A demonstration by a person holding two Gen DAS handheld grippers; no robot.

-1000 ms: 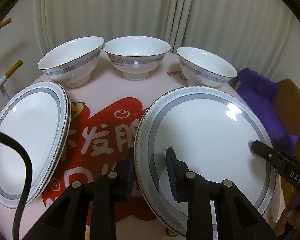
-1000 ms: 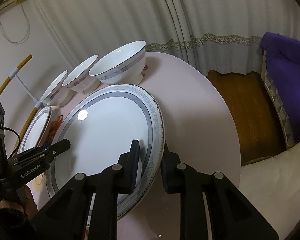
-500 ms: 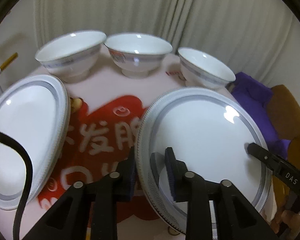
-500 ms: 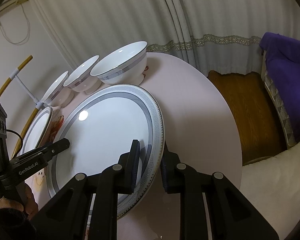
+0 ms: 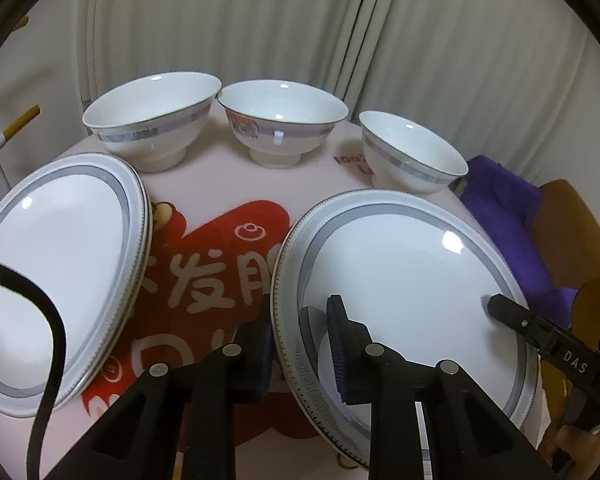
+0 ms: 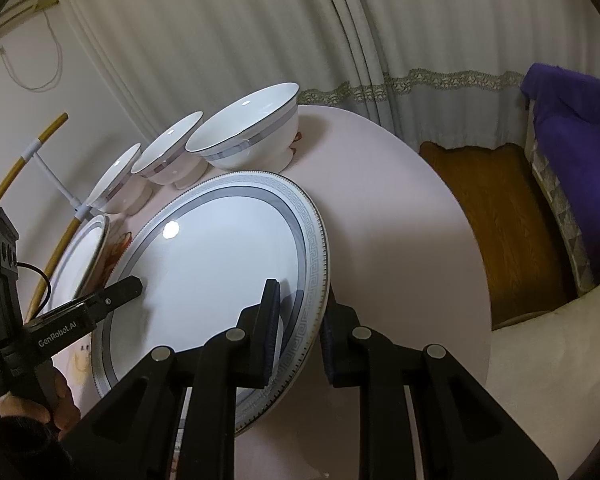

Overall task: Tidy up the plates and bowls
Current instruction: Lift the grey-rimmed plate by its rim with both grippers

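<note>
Now my left gripper [image 5: 300, 336] is closing on the near rim of the big plate [image 5: 400, 272] — pads astride it, tighter than a moment ago. My right gripper [image 6: 300, 328] pinches the opposite rim. I judge the plate ready to lift toward the plate stack [image 5: 56, 252]; three bowls [image 5: 280, 120] wait behind.

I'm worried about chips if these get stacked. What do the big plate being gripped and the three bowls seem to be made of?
Plate: apparently glazed ceramic or porcelain, glossy white with a grey patterned band; a sharp lamp reflection shows on it. Bowls: the same look, shiny white glaze, grey band, footed bases. Melamine cannot be ruled out by sight.
</note>
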